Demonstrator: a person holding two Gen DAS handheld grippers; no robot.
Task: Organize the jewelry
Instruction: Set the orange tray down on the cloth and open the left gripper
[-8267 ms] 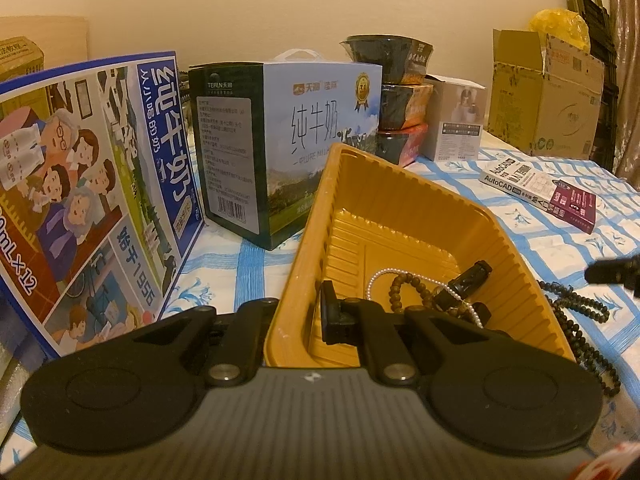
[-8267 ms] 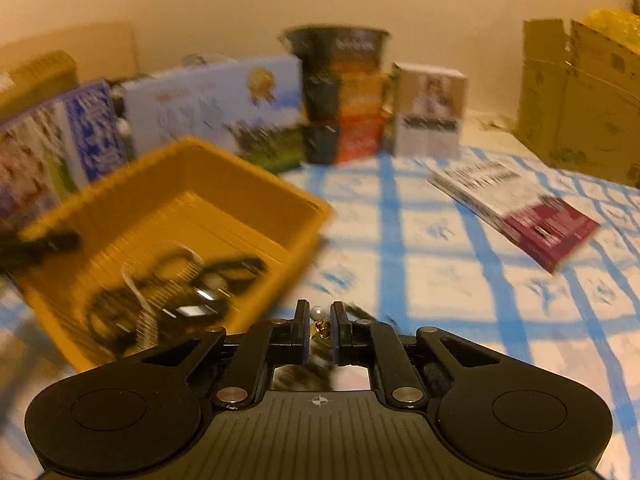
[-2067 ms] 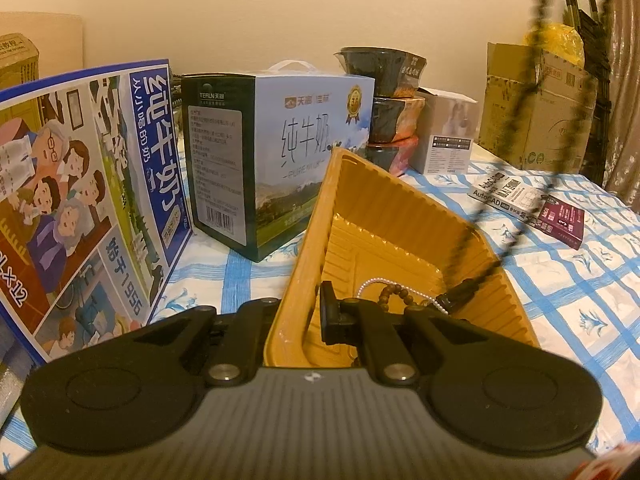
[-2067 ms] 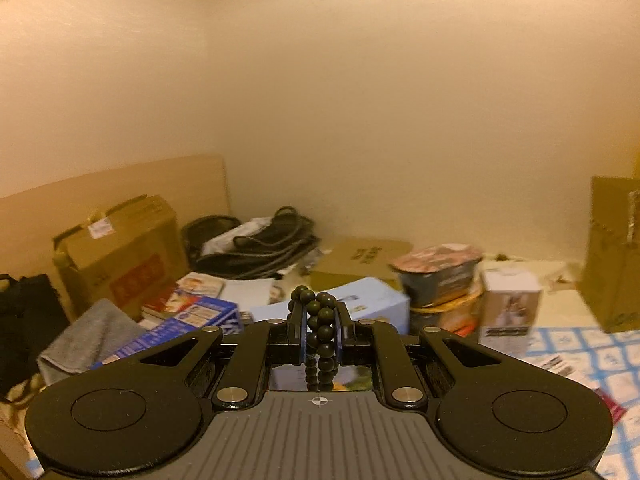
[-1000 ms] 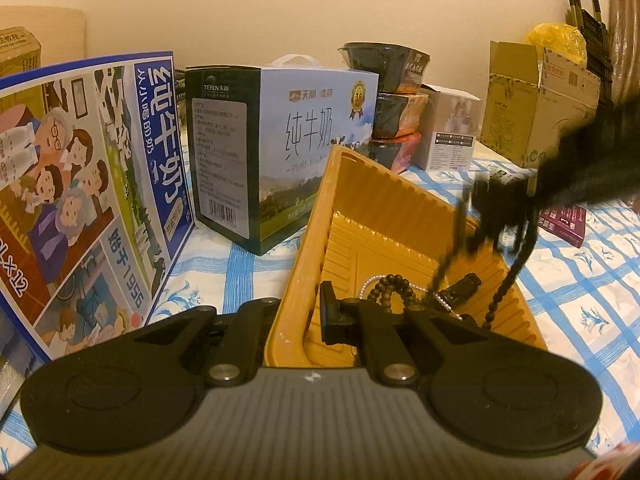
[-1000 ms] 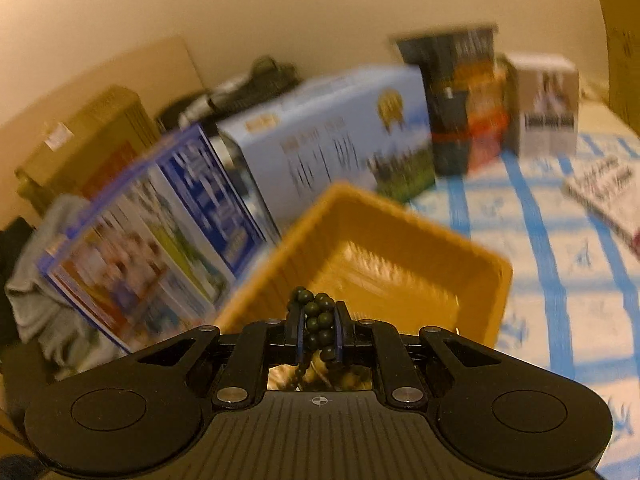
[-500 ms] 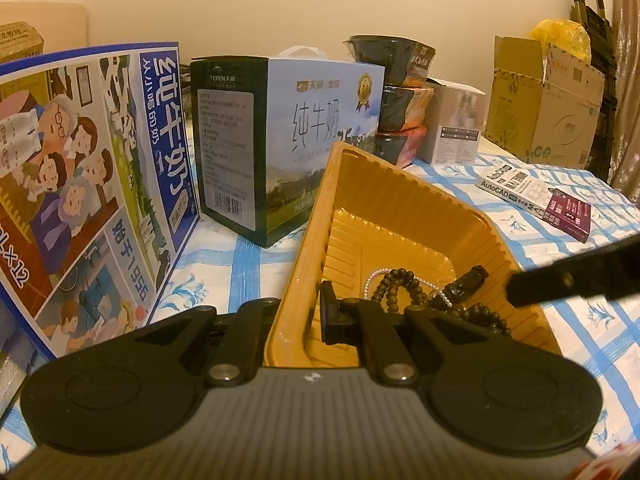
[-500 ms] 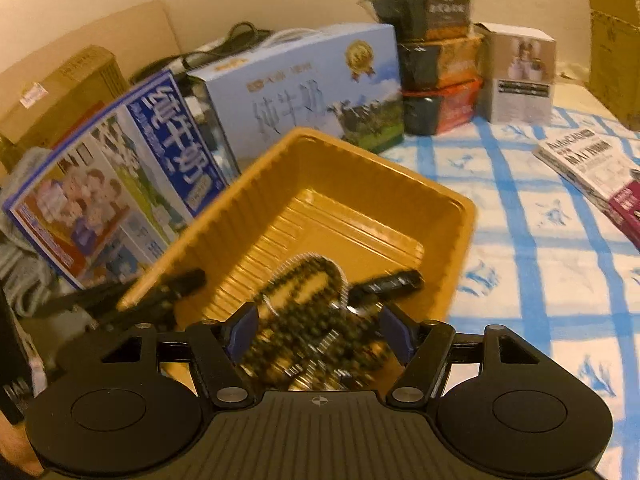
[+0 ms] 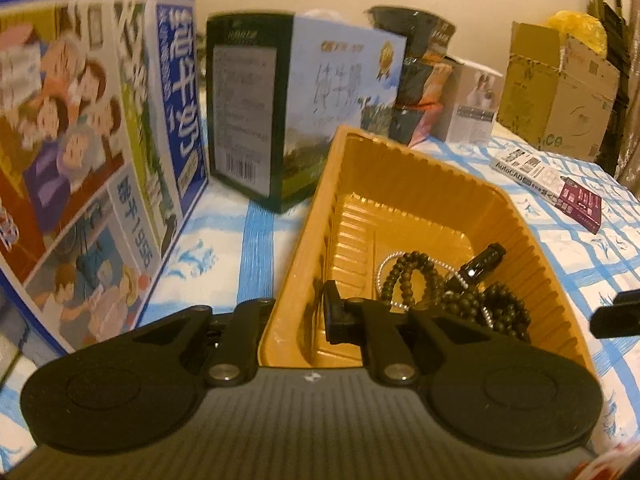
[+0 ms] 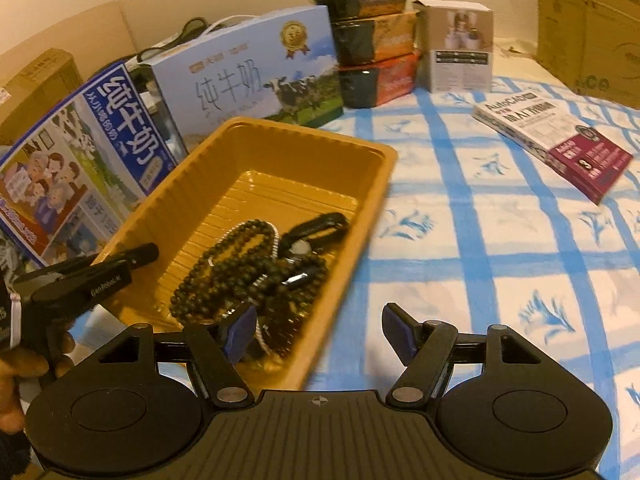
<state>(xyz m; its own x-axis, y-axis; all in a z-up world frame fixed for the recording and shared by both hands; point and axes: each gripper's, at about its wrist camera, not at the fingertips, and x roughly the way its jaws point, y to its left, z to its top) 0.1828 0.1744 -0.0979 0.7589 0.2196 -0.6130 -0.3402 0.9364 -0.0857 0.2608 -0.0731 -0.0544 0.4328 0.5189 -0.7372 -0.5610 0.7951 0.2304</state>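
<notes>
Left gripper (image 9: 298, 312) fingers pinching the yellow tray (image 9: 420, 184) wall, opening; right gripper (image 10: 316, 334) fingers spread, opening, empty

A blue and white checked cloth (image 10: 500, 240) covers the table. A big milk box with cartoon people (image 9: 80, 140) stands at the left. Next to it stands a second milk box with a cow (image 10: 256, 76) on it. Three food bowls (image 10: 368, 36) sit stacked on top of each other. A small white box (image 10: 460, 48) is just beside them. A book (image 10: 560, 144) lies flat on the cloth, well apart from the boxes. A brown cardboard box (image 9: 560, 88) stands at the far right, with a yellow bag (image 9: 576, 26) on top.
</notes>
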